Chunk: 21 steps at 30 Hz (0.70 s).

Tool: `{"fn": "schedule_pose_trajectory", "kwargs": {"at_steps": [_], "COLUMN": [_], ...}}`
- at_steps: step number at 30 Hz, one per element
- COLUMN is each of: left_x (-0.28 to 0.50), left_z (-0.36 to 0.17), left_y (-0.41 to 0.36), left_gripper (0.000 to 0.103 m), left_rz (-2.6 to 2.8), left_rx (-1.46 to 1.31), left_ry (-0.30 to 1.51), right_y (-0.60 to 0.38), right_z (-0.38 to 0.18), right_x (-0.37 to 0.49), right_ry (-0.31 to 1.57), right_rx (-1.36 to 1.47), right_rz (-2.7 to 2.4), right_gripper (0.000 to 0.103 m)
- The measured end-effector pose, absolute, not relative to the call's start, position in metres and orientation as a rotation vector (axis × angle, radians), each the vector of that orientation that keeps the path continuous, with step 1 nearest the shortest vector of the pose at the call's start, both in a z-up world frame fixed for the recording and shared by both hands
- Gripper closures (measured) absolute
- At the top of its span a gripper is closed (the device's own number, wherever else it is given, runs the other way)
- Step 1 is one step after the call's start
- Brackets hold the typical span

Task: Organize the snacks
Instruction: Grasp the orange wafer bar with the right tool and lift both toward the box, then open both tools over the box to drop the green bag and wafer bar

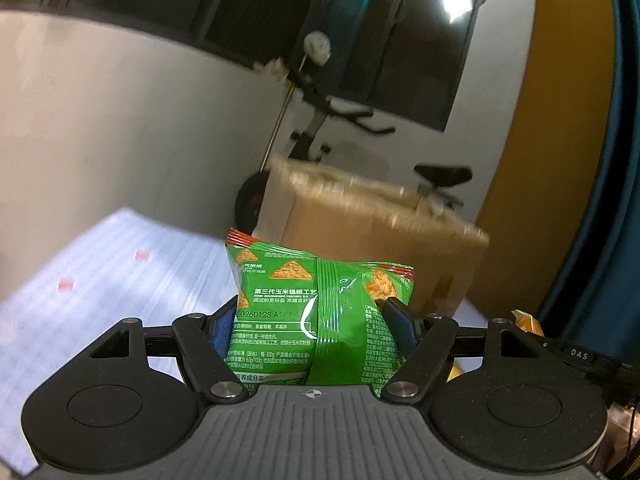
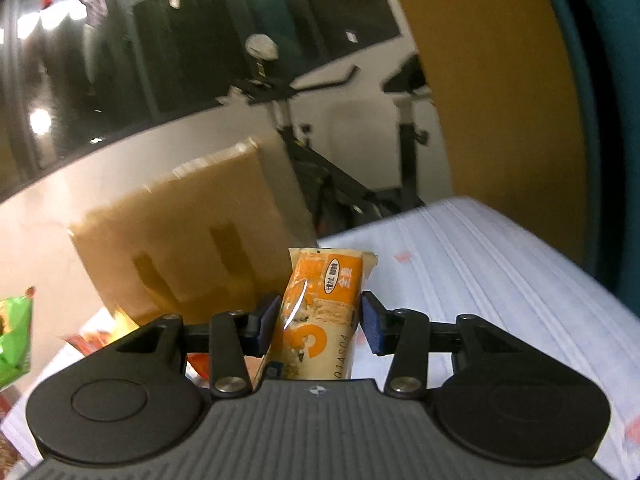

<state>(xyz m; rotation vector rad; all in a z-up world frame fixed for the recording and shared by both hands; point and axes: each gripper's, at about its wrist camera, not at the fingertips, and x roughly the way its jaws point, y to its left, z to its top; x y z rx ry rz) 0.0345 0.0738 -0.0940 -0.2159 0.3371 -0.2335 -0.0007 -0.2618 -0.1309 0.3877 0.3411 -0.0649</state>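
Observation:
My left gripper point(image 1: 310, 322) is shut on a green snack bag point(image 1: 316, 312) with triangle chips printed on it, held upright above the white tablecloth point(image 1: 112, 264). My right gripper point(image 2: 320, 324) is shut on an orange and cream snack pack point(image 2: 320, 316), also lifted above the cloth point(image 2: 500, 280). The green bag's edge shows at the left of the right wrist view point(image 2: 16, 336). An orange pack's corner shows at the right of the left wrist view point(image 1: 528, 322).
A cardboard box point(image 1: 376, 240) stands just beyond the table, also in the right wrist view point(image 2: 180, 232). An exercise bike point(image 2: 320, 152) stands behind it by the white wall. More snack packs point(image 2: 104, 336) lie on the table at lower left.

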Motion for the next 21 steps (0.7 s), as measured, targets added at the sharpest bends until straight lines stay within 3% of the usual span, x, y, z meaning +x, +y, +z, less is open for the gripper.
{"fn": "schedule_pose_trajectory", "kwargs": {"at_steps": [13, 21], "left_x": [0.11, 0.202], "left_z": [-0.014, 0.002], "left_y": [0.044, 0.008], "left_gripper": [0.027, 0.027], "left_rz": [-0.308, -0.299], "left_rx": [-0.174, -0.172], "left_ry": [0.234, 0.281], "right_y": [-0.259, -0.235], "right_z": [-0.037, -0.02], "right_x": [0.088, 0.185], "right_ry": [0.226, 0.308], "right_rx": [0.399, 0.327], "right_rz": [0.144, 0.148], "right_gripper": [0.057, 0.057]}}
